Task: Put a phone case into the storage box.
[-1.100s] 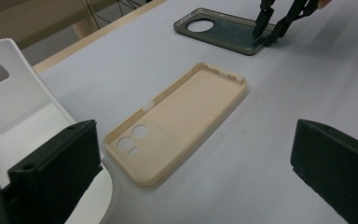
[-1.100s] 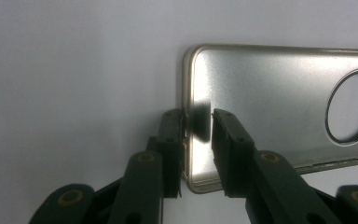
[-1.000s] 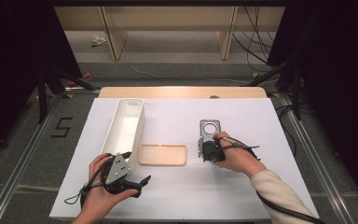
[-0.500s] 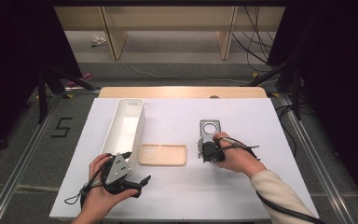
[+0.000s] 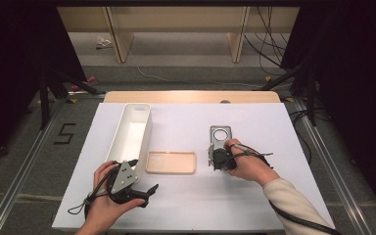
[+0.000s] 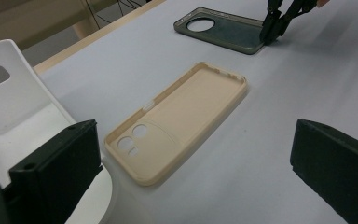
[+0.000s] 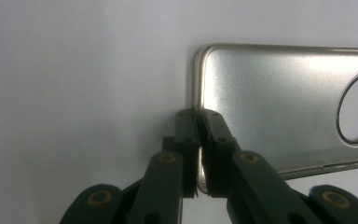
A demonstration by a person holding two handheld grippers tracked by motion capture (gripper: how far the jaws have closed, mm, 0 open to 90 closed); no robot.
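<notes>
Desk [image 5: 186, 215]: white bin [image 5: 132, 129] at 10 o'clock, tan case [image 5: 171, 162] centre, grey case [image 5: 220, 141] at 2 o'clock, its long axis running 12 to 6. Right tool [image 5: 215, 157] has just been closing and now pinches the grey case's 6 o'clock rim. Left tool [image 5: 149, 190] idles released at 7 o'clock, farther off; likely lift is right-handed.

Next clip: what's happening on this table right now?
A person works with a hand-held gripper in each hand. The right hand-held gripper has just closed its jaws on the near short edge of the grey phone case, which lies flat on the white table. The left hand-held gripper rests open near the front edge, close to the beige phone case and the long white bin. Neither case is in the bin yet.
</notes>
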